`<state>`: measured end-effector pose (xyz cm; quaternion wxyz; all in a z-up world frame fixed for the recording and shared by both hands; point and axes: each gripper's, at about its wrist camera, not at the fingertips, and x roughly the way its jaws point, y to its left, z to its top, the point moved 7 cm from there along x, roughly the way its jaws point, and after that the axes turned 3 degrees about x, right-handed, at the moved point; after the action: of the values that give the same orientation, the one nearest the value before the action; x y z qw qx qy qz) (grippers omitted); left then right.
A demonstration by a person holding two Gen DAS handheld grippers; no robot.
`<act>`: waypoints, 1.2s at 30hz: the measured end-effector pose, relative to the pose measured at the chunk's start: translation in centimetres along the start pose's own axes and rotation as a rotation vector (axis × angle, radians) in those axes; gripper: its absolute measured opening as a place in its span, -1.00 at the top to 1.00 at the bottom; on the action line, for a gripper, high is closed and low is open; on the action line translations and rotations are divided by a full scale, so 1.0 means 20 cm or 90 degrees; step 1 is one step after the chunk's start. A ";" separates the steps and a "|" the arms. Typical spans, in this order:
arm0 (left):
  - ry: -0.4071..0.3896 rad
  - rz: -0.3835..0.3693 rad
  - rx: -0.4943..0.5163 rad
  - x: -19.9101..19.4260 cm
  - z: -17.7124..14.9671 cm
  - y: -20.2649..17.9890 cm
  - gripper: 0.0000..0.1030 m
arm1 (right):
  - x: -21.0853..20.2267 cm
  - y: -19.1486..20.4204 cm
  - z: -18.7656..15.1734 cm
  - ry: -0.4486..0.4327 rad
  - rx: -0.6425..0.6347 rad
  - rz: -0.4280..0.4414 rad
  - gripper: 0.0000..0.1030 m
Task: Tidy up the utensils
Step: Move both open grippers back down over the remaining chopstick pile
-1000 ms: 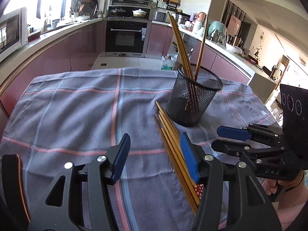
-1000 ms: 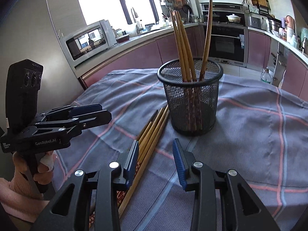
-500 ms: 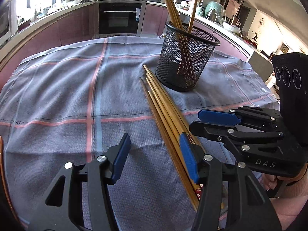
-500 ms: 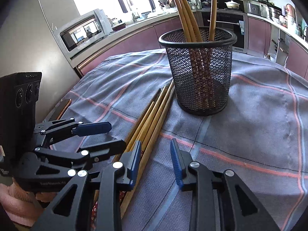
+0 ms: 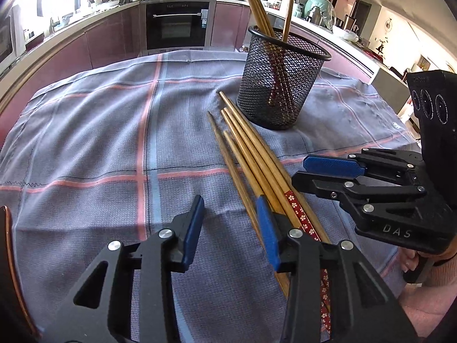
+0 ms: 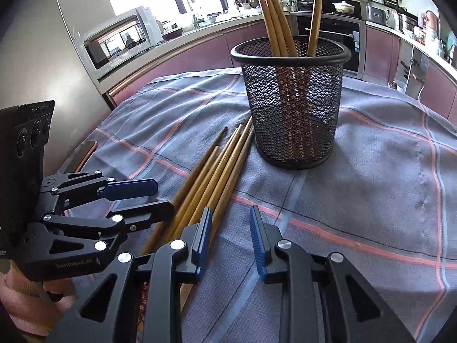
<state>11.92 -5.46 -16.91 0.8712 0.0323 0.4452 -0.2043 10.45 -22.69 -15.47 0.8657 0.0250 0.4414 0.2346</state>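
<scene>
Several wooden chopsticks (image 5: pixel 251 154) lie side by side on the checked grey cloth (image 5: pixel 114 131), tips toward a black mesh holder (image 5: pixel 281 81). The holder (image 6: pixel 294 100) stands upright with several chopsticks in it. My left gripper (image 5: pixel 230 223) is open and empty, low over the cloth just left of the chopsticks' thick ends. My right gripper (image 6: pixel 230 237) is open and empty, just right of the bundle (image 6: pixel 220 168). Each gripper shows in the other's view, the right one (image 5: pixel 328 171) and the left one (image 6: pixel 142 197), flanking the chopsticks.
The cloth covers a table in a kitchen. Purple cabinets and an oven (image 5: pixel 175 27) stand behind it. A microwave (image 6: pixel 117 43) sits on the counter at the left. A dark wooden rim (image 6: pixel 85 151) edges the table.
Both grippers have moved lower and closer to the thick ends of the lying chopsticks. They stay open and empty. The holder and chopsticks have not moved.
</scene>
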 end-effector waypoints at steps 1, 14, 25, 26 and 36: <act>0.001 -0.004 -0.002 0.00 0.00 0.00 0.25 | 0.00 0.00 0.00 0.002 -0.001 0.000 0.51; 0.006 -0.003 0.006 0.02 0.02 0.00 0.34 | 0.03 0.02 0.02 0.005 -0.013 -0.008 0.51; 0.013 0.007 0.013 0.04 0.03 0.00 0.41 | 0.07 0.04 0.05 0.015 -0.037 -0.040 0.55; 0.014 0.008 0.012 0.05 0.04 0.00 0.41 | 0.08 0.04 0.06 0.014 -0.040 -0.045 0.55; 0.014 0.019 0.001 0.06 0.06 0.01 0.72 | 0.12 0.05 0.10 0.006 -0.035 -0.050 0.80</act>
<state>13.64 -5.95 -17.22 0.8693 0.0419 0.4538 -0.1913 12.87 -20.53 -15.79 0.8725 -0.0172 0.4396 0.2128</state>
